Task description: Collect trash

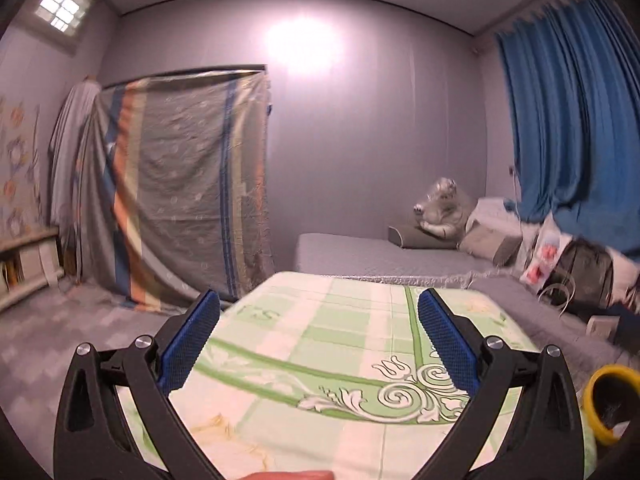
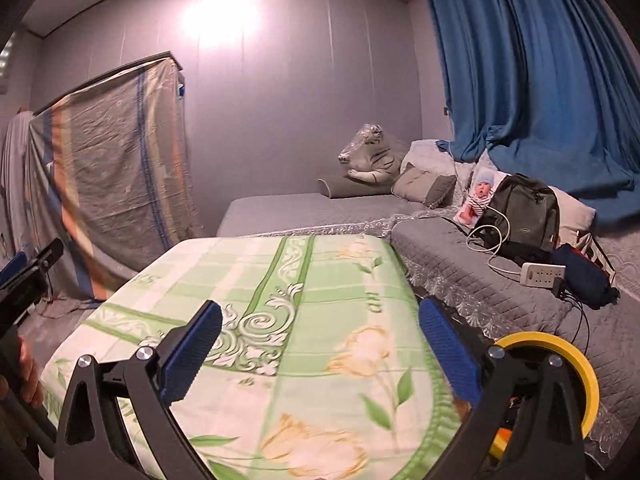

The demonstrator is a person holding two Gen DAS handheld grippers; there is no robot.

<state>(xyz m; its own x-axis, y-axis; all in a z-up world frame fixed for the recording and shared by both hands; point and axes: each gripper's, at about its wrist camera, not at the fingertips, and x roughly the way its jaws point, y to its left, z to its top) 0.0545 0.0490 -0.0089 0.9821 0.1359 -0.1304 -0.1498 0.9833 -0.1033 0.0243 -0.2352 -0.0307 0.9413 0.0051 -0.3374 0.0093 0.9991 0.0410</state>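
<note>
My left gripper (image 1: 319, 304) stands open over a table under a green floral cloth (image 1: 320, 344), with nothing between its blue pads. My right gripper (image 2: 320, 308) is open wide above the same cloth (image 2: 280, 280), and its jaws hold nothing. A yellow-rimmed bin (image 2: 576, 356) sits low at the table's right side, partly hidden behind my right gripper's right finger. The bin's rim (image 1: 591, 396) also shows at the far right of the left wrist view. The left gripper (image 2: 24, 272) pokes in at the left edge of the right wrist view. I see no loose trash.
Beyond the table lie low beds with grey quilts (image 2: 304, 204). They carry pillows, a dark backpack (image 2: 524, 208), a white power strip (image 2: 542, 274) and cables. A blue curtain (image 2: 532, 72) hangs at the right and a cloth-draped wardrobe (image 1: 180, 184) stands at the left.
</note>
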